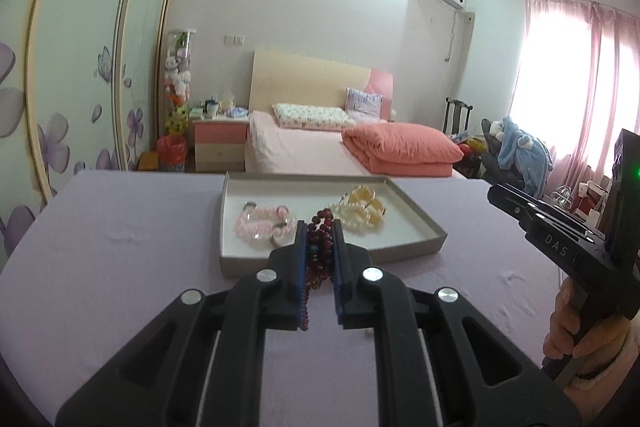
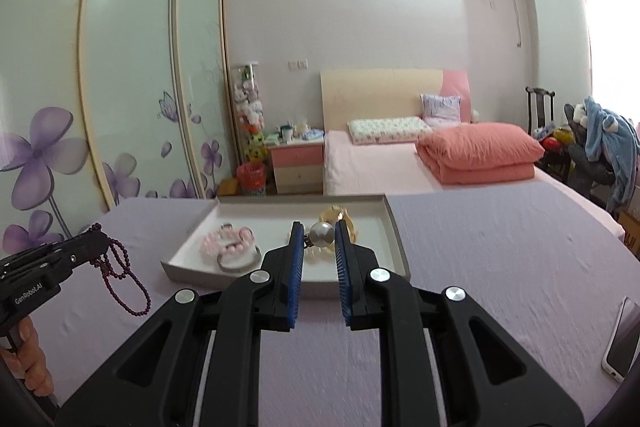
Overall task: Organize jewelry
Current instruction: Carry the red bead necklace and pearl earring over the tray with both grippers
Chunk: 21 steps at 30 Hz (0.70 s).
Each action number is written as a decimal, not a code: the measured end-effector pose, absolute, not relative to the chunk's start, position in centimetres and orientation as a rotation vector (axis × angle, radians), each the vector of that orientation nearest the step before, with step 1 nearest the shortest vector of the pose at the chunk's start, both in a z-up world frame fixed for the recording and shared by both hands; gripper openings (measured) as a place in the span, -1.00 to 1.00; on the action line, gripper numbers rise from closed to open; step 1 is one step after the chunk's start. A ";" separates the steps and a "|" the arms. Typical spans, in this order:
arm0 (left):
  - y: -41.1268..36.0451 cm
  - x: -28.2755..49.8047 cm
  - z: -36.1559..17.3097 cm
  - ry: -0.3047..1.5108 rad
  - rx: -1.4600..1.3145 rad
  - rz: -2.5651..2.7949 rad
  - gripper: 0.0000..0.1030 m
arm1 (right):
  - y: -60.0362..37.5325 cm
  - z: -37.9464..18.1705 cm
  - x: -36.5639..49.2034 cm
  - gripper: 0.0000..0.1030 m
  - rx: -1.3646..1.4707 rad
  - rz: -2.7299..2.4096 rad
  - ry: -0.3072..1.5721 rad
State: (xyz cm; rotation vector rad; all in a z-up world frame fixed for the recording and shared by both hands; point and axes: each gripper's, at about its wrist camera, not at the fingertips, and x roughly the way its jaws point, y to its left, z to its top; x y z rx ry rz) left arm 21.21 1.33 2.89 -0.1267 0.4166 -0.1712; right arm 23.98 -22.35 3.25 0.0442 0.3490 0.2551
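Observation:
My left gripper point(image 1: 320, 227) is shut on a dark red bead necklace point(image 1: 318, 247), held above the lilac table near the front edge of a shallow grey tray point(image 1: 420, 227). Its strands hang down in the right wrist view point(image 2: 120, 279). In the tray lie a pink bead bracelet point(image 1: 262, 227) and cream-yellow bead bracelets point(image 1: 360, 213). My right gripper point(image 2: 318, 233) is shut on a large pearl piece point(image 2: 322, 234), held over the tray point(image 2: 188, 261), in front of a yellow bracelet point(image 2: 336, 215). The pink bracelet point(image 2: 228, 245) lies to its left.
The lilac table point(image 2: 500, 267) spreads around the tray. A phone point(image 2: 622, 339) lies at its right edge. Behind are a bed point(image 2: 380, 167), a wardrobe point(image 2: 120, 87) at left and a chair with clothes point(image 2: 600, 143) at right.

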 end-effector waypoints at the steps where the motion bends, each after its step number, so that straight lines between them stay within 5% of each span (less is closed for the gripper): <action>1: 1.2 21.3 3.1 0.408 -0.125 -0.171 -0.77 | -22.4 3.4 24.0 -0.68 0.045 0.256 0.341; 21: 0.3 28.7 5.1 0.338 -0.101 -0.130 -0.77 | -21.4 5.2 29.5 -0.68 0.052 0.258 0.265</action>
